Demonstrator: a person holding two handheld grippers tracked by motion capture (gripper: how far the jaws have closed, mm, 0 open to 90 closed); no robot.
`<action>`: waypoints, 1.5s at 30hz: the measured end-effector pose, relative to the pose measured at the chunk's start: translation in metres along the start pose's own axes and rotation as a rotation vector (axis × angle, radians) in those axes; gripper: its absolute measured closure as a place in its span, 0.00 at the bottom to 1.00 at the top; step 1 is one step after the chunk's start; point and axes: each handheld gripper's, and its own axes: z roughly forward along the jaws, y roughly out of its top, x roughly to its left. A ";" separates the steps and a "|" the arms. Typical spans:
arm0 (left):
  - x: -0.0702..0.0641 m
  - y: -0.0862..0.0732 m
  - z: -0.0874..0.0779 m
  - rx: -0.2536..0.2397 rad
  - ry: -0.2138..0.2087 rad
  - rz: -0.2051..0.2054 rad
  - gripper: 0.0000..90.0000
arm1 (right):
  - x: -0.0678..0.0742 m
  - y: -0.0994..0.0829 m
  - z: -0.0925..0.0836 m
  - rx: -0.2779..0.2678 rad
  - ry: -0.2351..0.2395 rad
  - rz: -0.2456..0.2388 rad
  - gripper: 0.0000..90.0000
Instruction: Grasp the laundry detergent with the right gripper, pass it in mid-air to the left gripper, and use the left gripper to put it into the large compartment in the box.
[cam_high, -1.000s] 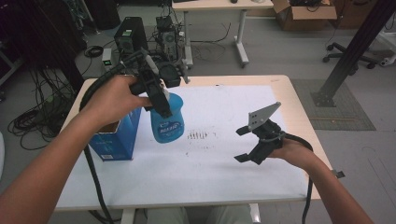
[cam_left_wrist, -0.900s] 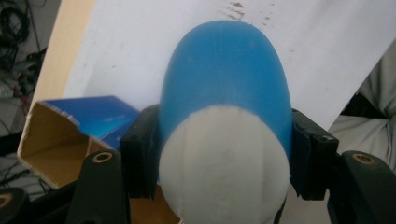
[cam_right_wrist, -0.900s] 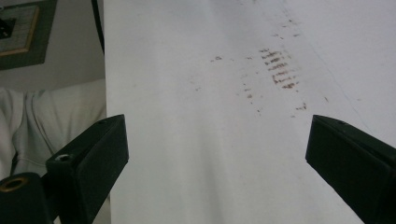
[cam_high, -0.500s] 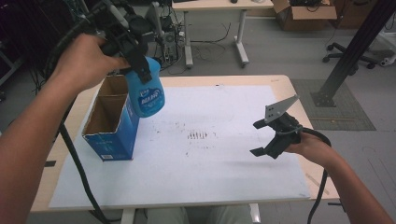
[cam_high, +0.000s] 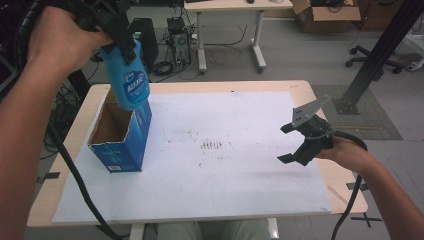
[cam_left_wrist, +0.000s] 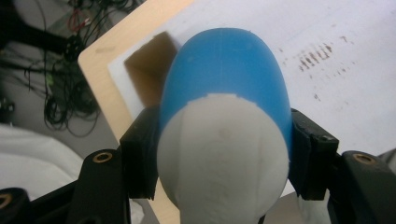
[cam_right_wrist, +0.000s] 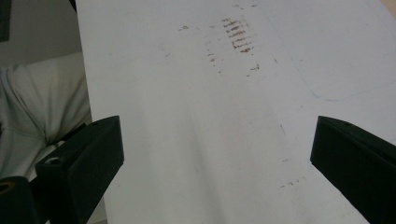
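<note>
1. Bottle (cam_high: 128, 75) first — I am holding the blue bottle up in the air with my left gripper (cam_high: 120, 37), and it is hanging just above the open top of the blue box (cam_high: 122, 137).
2. I am seeing the left jaws pinching the bottle near its white end (cam_left_wrist: 224, 158), one on each side.
3. I am keeping the bottle's long side nearly straight up and down, white end up in the jaws and blue end pointing down. The box's mouth is lying just below it and a bit toward me, so I think the next move is a short, straight drop.
4. I am watching the box's near wall and flaps, since the bottle could bump them on the way in.
5. I am holding my right gripper (cam_high: 300, 142) low over the white sheet (cam_high: 240, 200), well apart from the box. Its jaws are spread wide with nothing between them — the left hand is much nearer the work.
6. I am seeing some small dark marks (cam_high: 212, 146) on the sheet, in nobody's way.
</note>
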 end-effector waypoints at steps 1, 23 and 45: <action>0.004 -0.001 0.000 0.003 0.004 -0.022 0.42 | 0.000 0.000 -0.001 0.001 -0.002 -0.003 0.03; 0.052 -0.028 0.014 0.048 0.062 -0.311 0.43 | -0.006 -0.007 -0.010 0.036 -0.007 0.001 0.03; 0.061 -0.046 0.077 0.071 0.050 -0.380 0.43 | -0.009 -0.013 -0.013 0.054 -0.016 0.008 0.04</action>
